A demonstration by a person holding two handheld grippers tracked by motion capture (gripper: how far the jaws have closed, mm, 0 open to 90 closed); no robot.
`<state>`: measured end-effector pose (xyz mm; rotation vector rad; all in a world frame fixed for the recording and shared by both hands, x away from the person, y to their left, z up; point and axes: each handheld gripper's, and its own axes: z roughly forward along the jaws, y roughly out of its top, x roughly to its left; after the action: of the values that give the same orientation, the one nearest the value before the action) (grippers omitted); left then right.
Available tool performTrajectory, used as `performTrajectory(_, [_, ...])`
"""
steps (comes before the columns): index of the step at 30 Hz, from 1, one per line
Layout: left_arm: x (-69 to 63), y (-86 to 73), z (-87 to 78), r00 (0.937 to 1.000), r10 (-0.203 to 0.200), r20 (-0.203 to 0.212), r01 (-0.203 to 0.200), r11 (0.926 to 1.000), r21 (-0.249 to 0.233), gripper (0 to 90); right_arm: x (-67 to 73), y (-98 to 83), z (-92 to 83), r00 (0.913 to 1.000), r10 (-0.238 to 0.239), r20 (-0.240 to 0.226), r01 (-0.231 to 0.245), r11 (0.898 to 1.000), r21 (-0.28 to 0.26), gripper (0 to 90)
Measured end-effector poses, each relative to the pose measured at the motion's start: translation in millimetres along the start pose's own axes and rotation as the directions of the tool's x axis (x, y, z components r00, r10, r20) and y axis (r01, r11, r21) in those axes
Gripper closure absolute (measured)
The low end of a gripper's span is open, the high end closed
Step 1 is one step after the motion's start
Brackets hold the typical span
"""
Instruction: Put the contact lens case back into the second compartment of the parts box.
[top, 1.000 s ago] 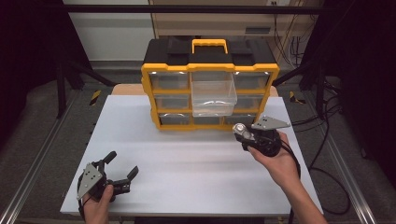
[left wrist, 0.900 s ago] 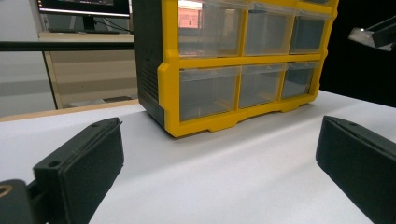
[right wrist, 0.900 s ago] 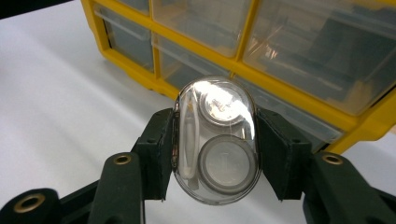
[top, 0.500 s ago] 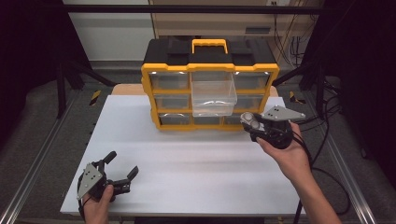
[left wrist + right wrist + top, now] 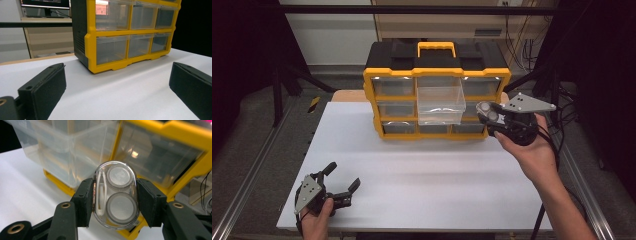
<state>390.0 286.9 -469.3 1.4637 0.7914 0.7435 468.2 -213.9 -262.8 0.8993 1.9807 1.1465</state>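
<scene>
Up on the white table (image 5: 422, 200), looking at one yellow and black drawer box (image 5: 437, 60) with what seem to be nine small drawers, some hard to see. Seeing one clear drawer (image 5: 441, 105) already pulled out and waiting. Holding one right gripper (image 5: 490, 118) up just beside it, pinching one small clear case (image 5: 115, 195) with two round grey cups inside. Resting one left gripper (image 5: 343, 176) low at the near corner, jaws spread wide, gripping nothing. Left to do, most likely: dropping the case in and pushing the drawer shut.

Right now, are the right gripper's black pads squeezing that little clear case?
Touching. In the right gripper view, both pads of the right gripper press flat on the sides of the clear case, with no gap.
</scene>
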Motion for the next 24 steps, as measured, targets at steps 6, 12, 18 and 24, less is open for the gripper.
performTrajectory(6, [0.0,0.0,-0.1,1.0000,-0.001,0.000,0.001,1.0000,-0.001,0.7,-2.1,20.9,-4.4,0.9999,-0.008,0.014,0.008,0.999,-0.031,49.1])
performTrajectory(12, [0.1,0.0,-0.3,1.0000,-0.002,-0.001,0.002,1.0000,-0.001,0.7,1.1,38.1,-3.2,0.9996,-0.024,0.013,0.025,0.998,-0.050,49.2])
performTrajectory(18, [0.0,0.0,-0.4,1.0000,-0.002,-0.001,0.002,1.0000,-0.001,0.7,4.2,53.0,0.6,0.9994,-0.033,0.013,0.034,0.997,-0.064,49.2])
performTrajectory(24, [0.0,0.0,-0.4,1.0000,-0.002,0.000,0.002,1.0000,-0.001,0.8,8.0,66.1,5.4,0.9991,-0.040,0.010,0.041,0.996,-0.078,49.1])
